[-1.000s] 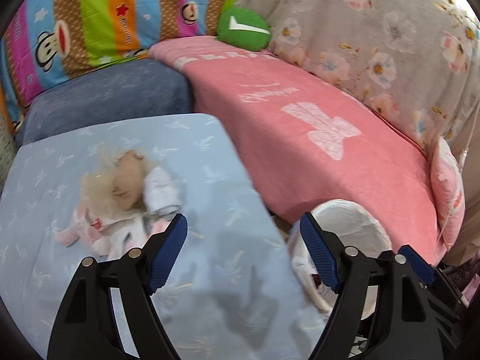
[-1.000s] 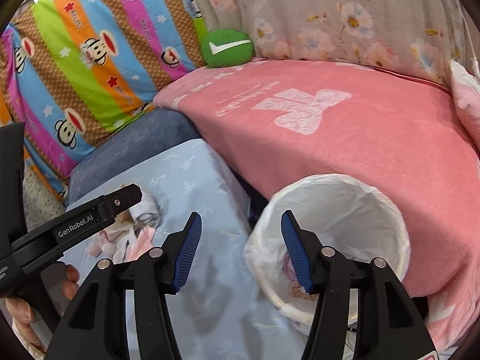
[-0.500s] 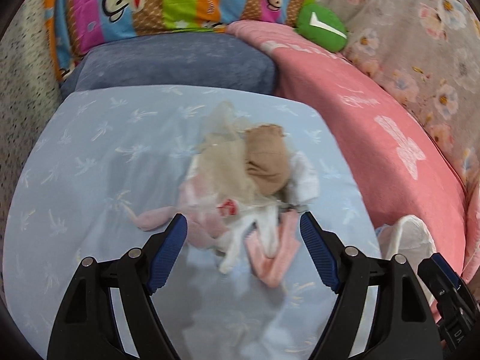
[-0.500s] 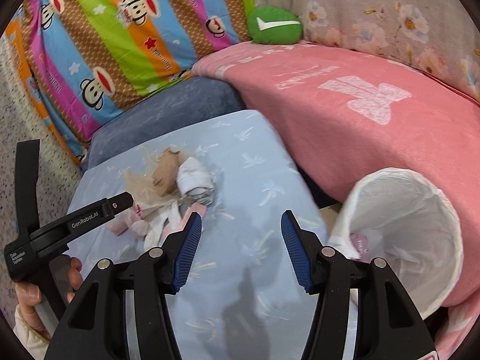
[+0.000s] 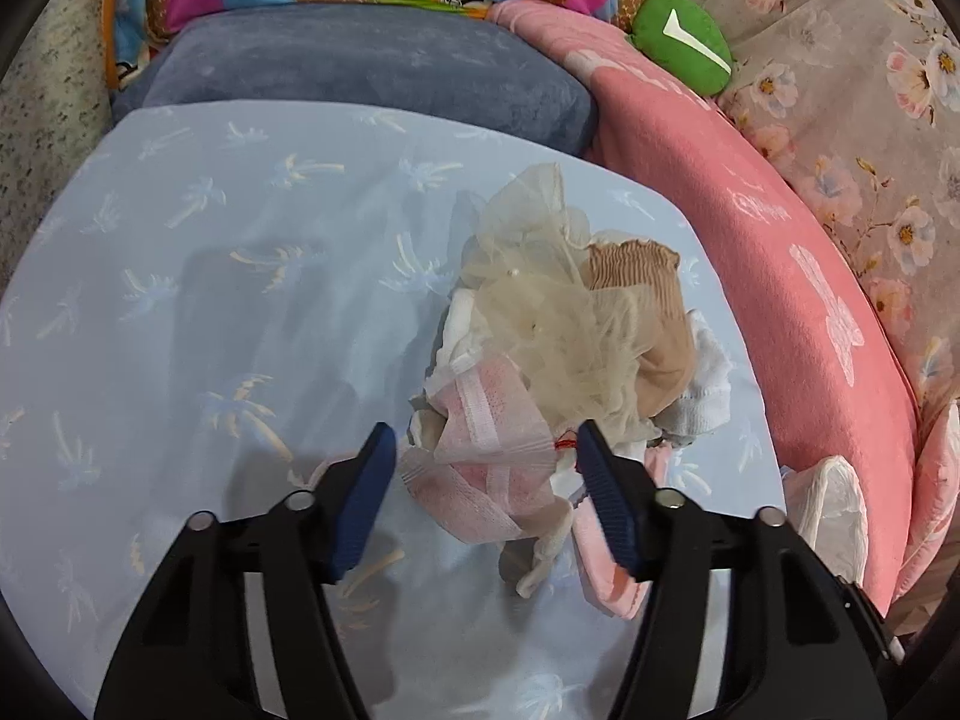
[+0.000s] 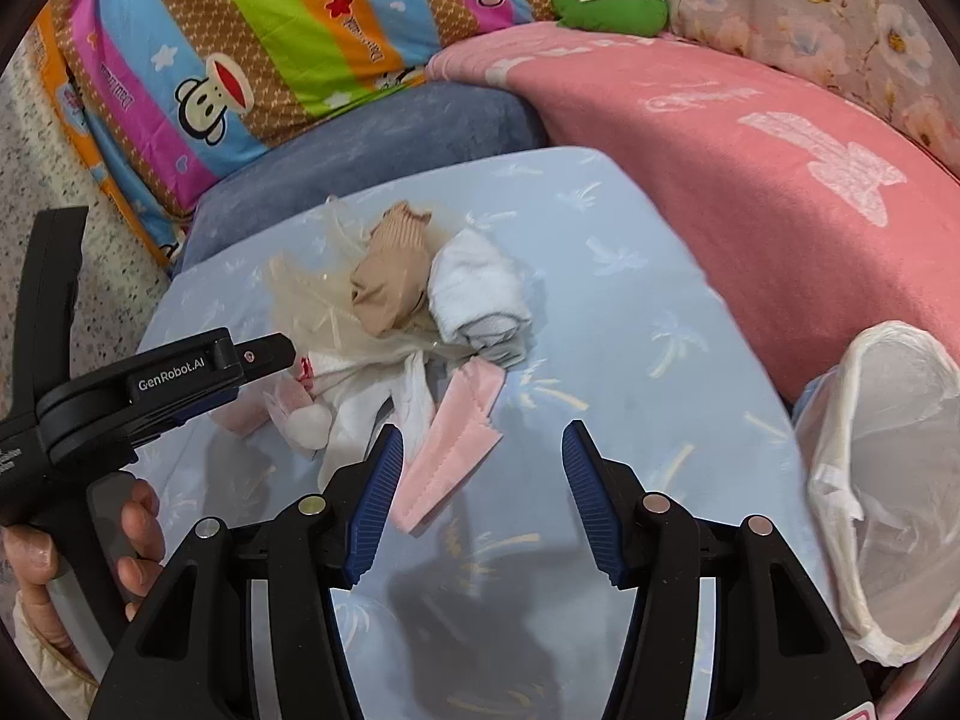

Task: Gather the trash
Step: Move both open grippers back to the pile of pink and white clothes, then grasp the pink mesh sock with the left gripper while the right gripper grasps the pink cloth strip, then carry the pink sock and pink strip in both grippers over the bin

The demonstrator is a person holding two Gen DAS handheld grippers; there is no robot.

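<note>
A pile of trash (image 5: 558, 324) lies on the pale blue palm-print cloth (image 5: 210, 300): beige netting, a tan sock, white rags and pink pieces. My left gripper (image 5: 483, 450) is down at the pile's near edge. Its jaws are closing, with a pink mesh piece (image 5: 492, 438) between them, and a small gap still shows beside the left pad. In the right wrist view the pile (image 6: 408, 300) lies ahead and to the left, and the left gripper (image 6: 210, 372) reaches into it. My right gripper (image 6: 477, 450) hovers open over the cloth. A pink strip (image 6: 450, 450) lies by its left finger.
A bin with a white liner (image 6: 888, 480) stands at the cloth's right edge, against the pink blanket (image 6: 750, 180). A blue cushion (image 5: 360, 72), a striped monkey-print pillow (image 6: 270, 30) and a green cushion (image 5: 684, 42) lie behind. A hand (image 6: 138, 540) holds the left gripper's handle.
Both grippers have swung left and down, from the bin toward the trash pile. The left jaws have narrowed around the pink mesh piece. The right jaws keep the same width.
</note>
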